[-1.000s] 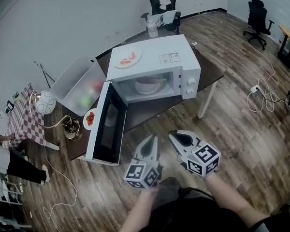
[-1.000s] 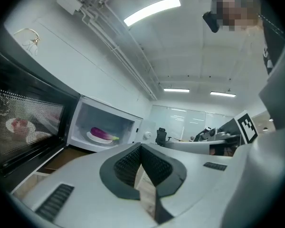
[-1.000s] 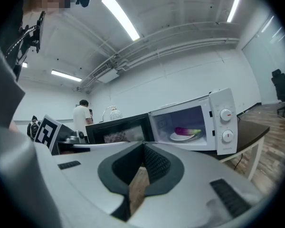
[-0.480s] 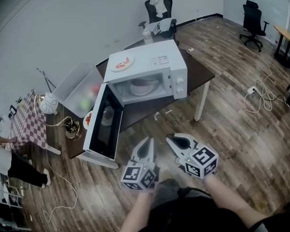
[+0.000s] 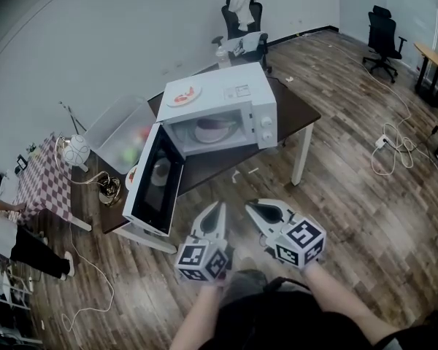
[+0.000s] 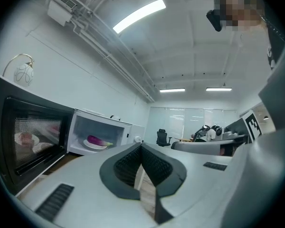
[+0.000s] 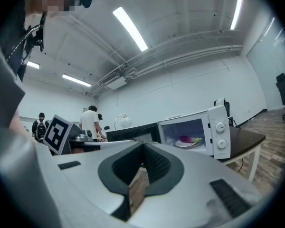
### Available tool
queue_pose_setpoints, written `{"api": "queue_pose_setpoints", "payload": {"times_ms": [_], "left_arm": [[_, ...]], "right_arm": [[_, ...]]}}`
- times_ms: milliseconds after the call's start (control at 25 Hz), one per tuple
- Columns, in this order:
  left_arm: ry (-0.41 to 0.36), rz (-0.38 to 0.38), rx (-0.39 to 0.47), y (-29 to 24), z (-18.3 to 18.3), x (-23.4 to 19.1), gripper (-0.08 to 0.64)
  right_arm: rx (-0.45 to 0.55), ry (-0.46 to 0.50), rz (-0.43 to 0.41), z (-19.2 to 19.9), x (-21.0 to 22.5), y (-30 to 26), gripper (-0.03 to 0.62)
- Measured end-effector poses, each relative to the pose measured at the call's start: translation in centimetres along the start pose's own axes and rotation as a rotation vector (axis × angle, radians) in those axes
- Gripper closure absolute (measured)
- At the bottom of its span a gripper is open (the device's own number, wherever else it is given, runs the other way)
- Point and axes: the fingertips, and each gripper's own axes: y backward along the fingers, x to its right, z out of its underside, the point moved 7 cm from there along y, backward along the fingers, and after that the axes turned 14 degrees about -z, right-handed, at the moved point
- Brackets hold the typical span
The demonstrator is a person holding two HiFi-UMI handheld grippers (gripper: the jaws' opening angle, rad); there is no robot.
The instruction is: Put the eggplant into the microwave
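We've backed away from the microwave. Left gripper & right gripper: jaws together, nothing held. Eggplant sits on a plate inside; door is open. Placement looks done, imo.

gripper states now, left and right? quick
Left gripper: closed, holding nothing.
Right gripper: closed, holding nothing.

I'm seeing an office here: swivel chairs, strip lights overhead, cables trailing across the wood floor.
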Motion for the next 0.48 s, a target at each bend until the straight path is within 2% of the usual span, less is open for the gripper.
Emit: {"api": "queue_pose_setpoints", "payload": {"times_ms": [480], "left_arm": [[-0.059, 0.051, 0.015, -0.6, -1.8, 3.0, 0.561]], "right_arm": [[0.058, 0.027, 0.003, -1.3, -0.2, 1.8, 0.592]]}}
